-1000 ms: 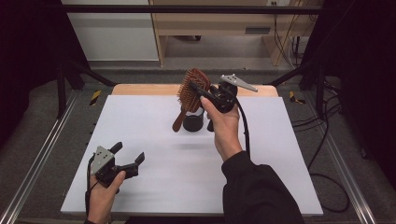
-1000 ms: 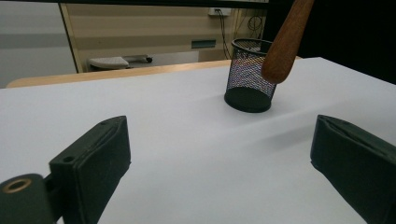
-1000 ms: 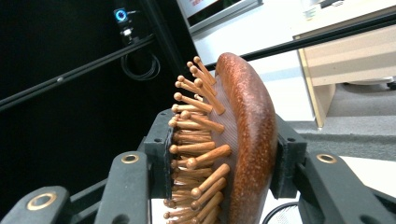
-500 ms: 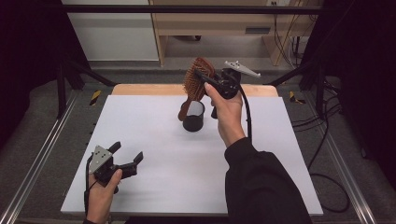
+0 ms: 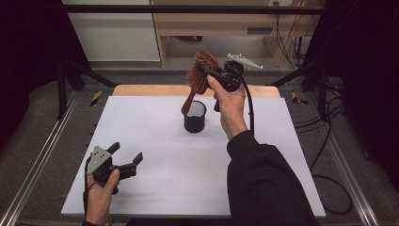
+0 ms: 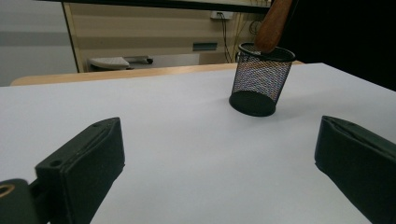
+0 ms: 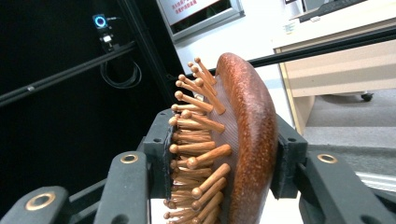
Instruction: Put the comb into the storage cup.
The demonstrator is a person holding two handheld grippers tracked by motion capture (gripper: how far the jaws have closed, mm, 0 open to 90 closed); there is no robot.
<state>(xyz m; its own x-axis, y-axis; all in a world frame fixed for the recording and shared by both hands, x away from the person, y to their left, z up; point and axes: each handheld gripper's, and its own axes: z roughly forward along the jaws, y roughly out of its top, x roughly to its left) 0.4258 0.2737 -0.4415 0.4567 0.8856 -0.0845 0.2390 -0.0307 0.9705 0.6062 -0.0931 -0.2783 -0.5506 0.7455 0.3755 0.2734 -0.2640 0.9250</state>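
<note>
brown wood and rows of round-tipped wooden pins make up the hairbrush [image 5: 201, 70], which the right tool [image 5: 207, 71] holds up above the far middle of the bench [image 5: 155, 122]. its jaws are closed on the head of the brush, one against the pin side and one against the smooth rounded back, as the right gripper view shows close up [image 7: 233, 140]. the brush hangs tilted, head high and handle pointing down, and the tip of the handle reaches the mouth of a black mesh cup [image 5: 195, 116]. in the left gripper view the handle end [image 6: 273, 25] sits at the rim of the cup [image 6: 261, 79]; whether it touches the mesh cannot be told. the cup stands upright on the white bench top, near the far edge and a little right of centre.

the right hand [image 5: 230, 101] grips its tool from below, with a dark sleeve [image 5: 263, 183] coming in from the bottom and a black cable [image 5: 249, 101] running down along the wrist.

the left tool [image 5: 126, 157] rests low at the near left corner of the bench, held by the left hand [image 5: 101, 188]. its jaws stand wide apart with nothing between them, only bare white surface. it is well apart from the cup and the brush.
</note>
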